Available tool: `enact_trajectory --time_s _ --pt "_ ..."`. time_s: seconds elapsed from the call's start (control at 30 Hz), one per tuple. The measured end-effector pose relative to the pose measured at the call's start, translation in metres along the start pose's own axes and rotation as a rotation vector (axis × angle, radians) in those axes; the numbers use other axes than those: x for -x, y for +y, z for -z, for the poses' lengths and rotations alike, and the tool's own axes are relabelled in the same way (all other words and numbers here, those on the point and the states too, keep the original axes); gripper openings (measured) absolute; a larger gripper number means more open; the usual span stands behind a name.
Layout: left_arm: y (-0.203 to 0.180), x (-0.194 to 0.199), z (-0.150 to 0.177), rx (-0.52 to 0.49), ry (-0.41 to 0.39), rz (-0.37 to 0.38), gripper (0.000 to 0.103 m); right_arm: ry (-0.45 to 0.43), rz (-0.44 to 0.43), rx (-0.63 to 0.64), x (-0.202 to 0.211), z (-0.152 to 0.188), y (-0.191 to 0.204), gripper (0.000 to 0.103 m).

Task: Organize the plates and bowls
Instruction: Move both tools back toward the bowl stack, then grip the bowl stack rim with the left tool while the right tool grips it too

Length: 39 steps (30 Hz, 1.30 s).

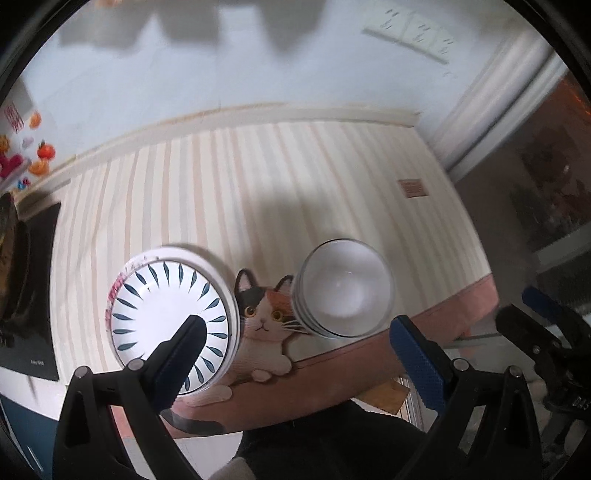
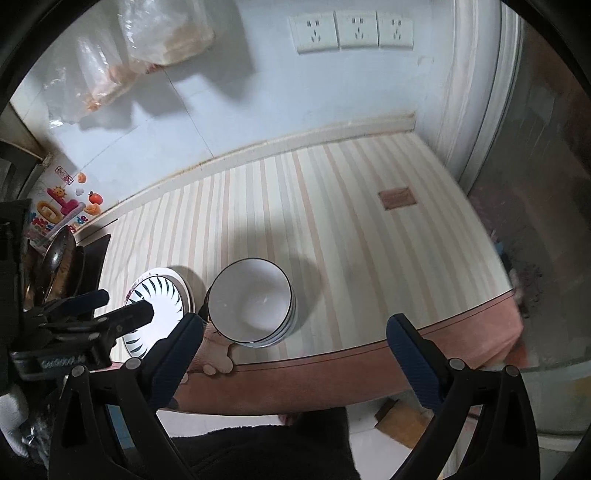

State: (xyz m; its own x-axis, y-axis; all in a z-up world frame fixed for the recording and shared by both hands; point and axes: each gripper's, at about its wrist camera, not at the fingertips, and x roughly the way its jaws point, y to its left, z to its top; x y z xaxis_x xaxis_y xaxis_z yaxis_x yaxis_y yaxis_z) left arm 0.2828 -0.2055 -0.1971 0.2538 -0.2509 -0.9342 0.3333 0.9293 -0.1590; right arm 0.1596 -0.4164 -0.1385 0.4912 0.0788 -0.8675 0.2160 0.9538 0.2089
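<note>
While both tools are hovering with their jaws spread wide and holding nothing, the left gripper (image 1: 295, 350) is hanging above the round white plates with dark blue leaf-stroke rims (image 1: 170, 314), and the right gripper (image 2: 295, 343) is facing the stack of white ceramic bowls with thin dark rims (image 2: 251, 301) beside them. Both piles seem already sorted, so the next move probably calls for tidying or withdrawing. They are sitting near the front edge of a cream-and-peach striped tablecloth (image 2: 332, 206) with a cat picture (image 1: 264, 314), below a pale wall with three white sockets (image 2: 354, 29).
</note>
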Motion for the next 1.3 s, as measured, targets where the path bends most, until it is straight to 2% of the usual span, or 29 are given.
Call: enact_trajectory --time_s 0.07,0.17,0.3,0.43,0.57,0.63,0.7,0.73,0.8,0.87,0.97,1.3 --pt "0.007 -0.02 -0.004 0.015 0.038 -0.012 0.102 0.034 -0.013 -0.016 -0.021 -0.001 -0.006 0.101" --pt "0.018 -0.051 -0.01 0.064 0.113 0.018 0.102 0.096 -0.07 -0.041 -0.059 -0.003 -0.017 0.101" --pt "0.026 -0.092 -0.017 0.127 0.211 0.115 0.101 0.198 -0.219 -0.119 -0.12 -0.001 -0.029 0.101" --pt "0.025 -0.126 -0.023 0.158 0.283 0.181 0.098 0.283 -0.316 -0.187 -0.174 0.005 -0.038 0.101" --pt "0.024 -0.149 -0.027 0.179 0.332 0.223 0.085 0.32 -0.355 -0.212 -0.208 0.005 -0.041 0.101" --pt "0.022 -0.159 -0.029 0.189 0.355 0.247 0.075 0.333 -0.384 -0.225 -0.222 0.004 -0.042 0.1" --pt "0.021 -0.168 -0.029 0.195 0.379 0.265 0.058 0.345 -0.395 -0.229 -0.234 0.003 -0.042 0.093" --pt "0.021 -0.172 -0.03 0.195 0.387 0.268 0.056 0.353 -0.397 -0.231 -0.239 0.003 -0.041 0.09" --pt "0.019 -0.179 -0.029 0.198 0.402 0.276 0.048 0.373 -0.397 -0.235 -0.249 0.001 -0.041 0.074" --pt "0.018 -0.182 -0.028 0.191 0.396 0.272 0.048 0.395 -0.403 -0.229 -0.258 0.003 -0.039 0.07" --pt "0.02 -0.181 -0.028 0.205 0.387 0.286 0.047 0.421 -0.396 -0.209 -0.27 0.005 -0.033 0.059" --pt "0.017 -0.175 -0.023 0.206 0.362 0.25 0.047 0.434 -0.414 -0.229 -0.282 0.004 -0.032 0.057"
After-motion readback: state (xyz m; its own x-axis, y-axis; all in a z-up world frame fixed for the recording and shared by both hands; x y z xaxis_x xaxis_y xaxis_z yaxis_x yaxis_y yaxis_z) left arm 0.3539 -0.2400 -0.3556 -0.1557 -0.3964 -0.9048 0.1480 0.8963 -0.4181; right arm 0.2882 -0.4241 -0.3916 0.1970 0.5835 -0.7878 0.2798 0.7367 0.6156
